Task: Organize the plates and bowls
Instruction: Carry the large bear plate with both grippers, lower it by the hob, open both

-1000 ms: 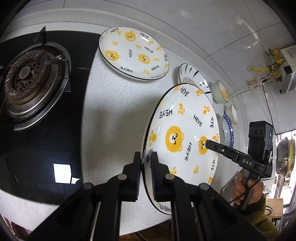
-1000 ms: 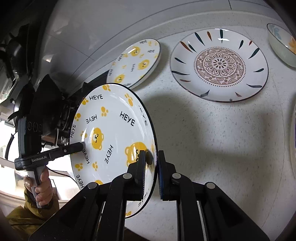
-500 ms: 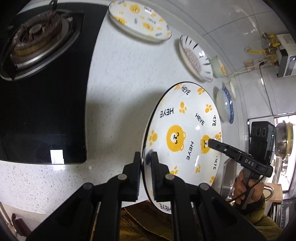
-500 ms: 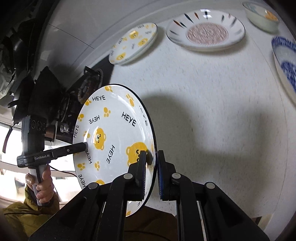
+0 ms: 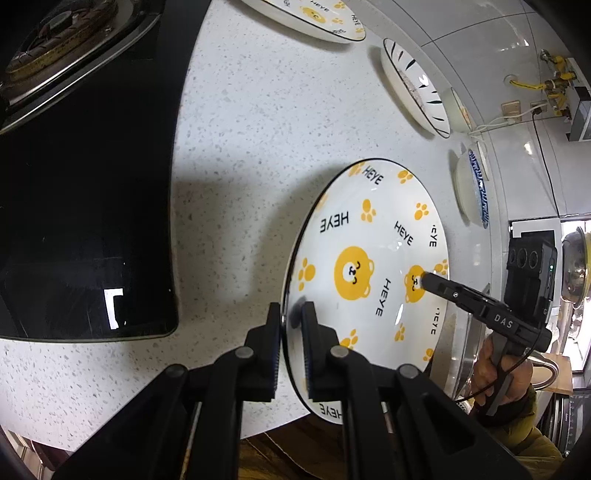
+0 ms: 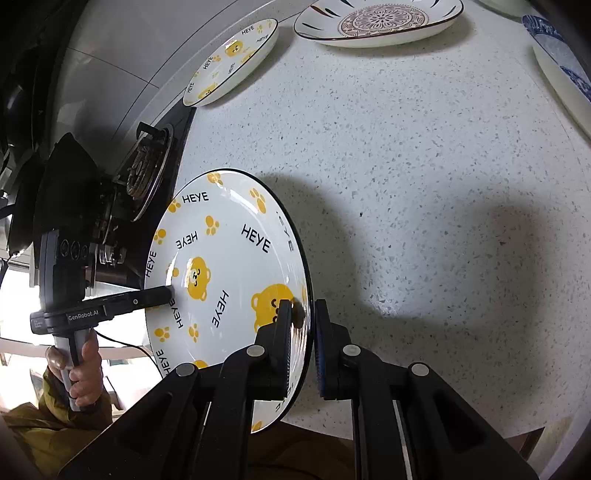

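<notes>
A white plate with yellow bears and "HEYE" lettering [image 5: 369, 236] is held in the air over the counter's front edge, tilted on its side. My left gripper [image 5: 291, 317] is shut on its left rim. My right gripper [image 6: 303, 314] is shut on the opposite rim, and shows in the left wrist view [image 5: 428, 280]. The plate also shows in the right wrist view [image 6: 229, 266], with the left gripper [image 6: 166, 293] on its far rim. A matching bear plate [image 6: 232, 61] lies on the counter at the back, also seen in the left wrist view [image 5: 314, 14].
A black gas hob [image 5: 85, 184] with a burner [image 6: 144, 173] lies left. A striped patterned plate [image 6: 380, 20] and a blue-rimmed plate [image 6: 557, 70] lie on the speckled counter [image 6: 424, 166]. A small bowl [image 5: 460, 114] sits near the wall.
Both grippers have carried the bear plate toward the counter's front edge and lower; the plates at the back now look farther away.
</notes>
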`<action>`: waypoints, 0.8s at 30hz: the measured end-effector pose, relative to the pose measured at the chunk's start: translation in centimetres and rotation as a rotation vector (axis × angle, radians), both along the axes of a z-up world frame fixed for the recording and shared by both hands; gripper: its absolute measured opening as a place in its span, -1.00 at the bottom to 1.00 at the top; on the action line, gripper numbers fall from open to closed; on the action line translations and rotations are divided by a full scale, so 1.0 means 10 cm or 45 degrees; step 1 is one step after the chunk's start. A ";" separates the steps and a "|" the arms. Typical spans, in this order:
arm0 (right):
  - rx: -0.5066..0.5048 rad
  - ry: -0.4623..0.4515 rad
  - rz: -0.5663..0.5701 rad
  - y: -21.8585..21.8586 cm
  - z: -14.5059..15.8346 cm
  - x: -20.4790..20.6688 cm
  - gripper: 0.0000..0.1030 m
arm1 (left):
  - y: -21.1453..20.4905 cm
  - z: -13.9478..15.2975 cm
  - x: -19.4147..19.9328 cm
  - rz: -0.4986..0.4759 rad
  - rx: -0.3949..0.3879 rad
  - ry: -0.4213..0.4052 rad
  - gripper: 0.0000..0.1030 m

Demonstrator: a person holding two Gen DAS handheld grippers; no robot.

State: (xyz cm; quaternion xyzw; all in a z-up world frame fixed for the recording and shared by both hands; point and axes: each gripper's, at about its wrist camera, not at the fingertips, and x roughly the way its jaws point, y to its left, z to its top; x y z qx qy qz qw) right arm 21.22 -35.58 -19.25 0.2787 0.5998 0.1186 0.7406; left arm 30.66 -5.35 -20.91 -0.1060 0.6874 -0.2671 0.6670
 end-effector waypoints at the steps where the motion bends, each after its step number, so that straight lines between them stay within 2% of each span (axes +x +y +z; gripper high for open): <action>1: 0.002 0.004 0.007 0.00 -0.01 -0.01 -0.79 | 0.00 -0.02 0.01 -0.001 0.003 0.001 -0.81; 12: -0.016 0.006 0.033 0.07 -0.06 0.08 -0.79 | 0.02 -0.06 0.06 0.004 0.010 -0.003 -0.80; 18: -0.024 -0.006 0.034 0.05 -0.04 0.07 -0.78 | 0.06 -0.02 0.02 -0.009 0.037 -0.050 -0.78; 24: -0.041 -0.039 0.012 -0.04 0.06 0.05 -0.78 | 0.11 0.11 0.02 0.012 0.061 -0.149 -0.77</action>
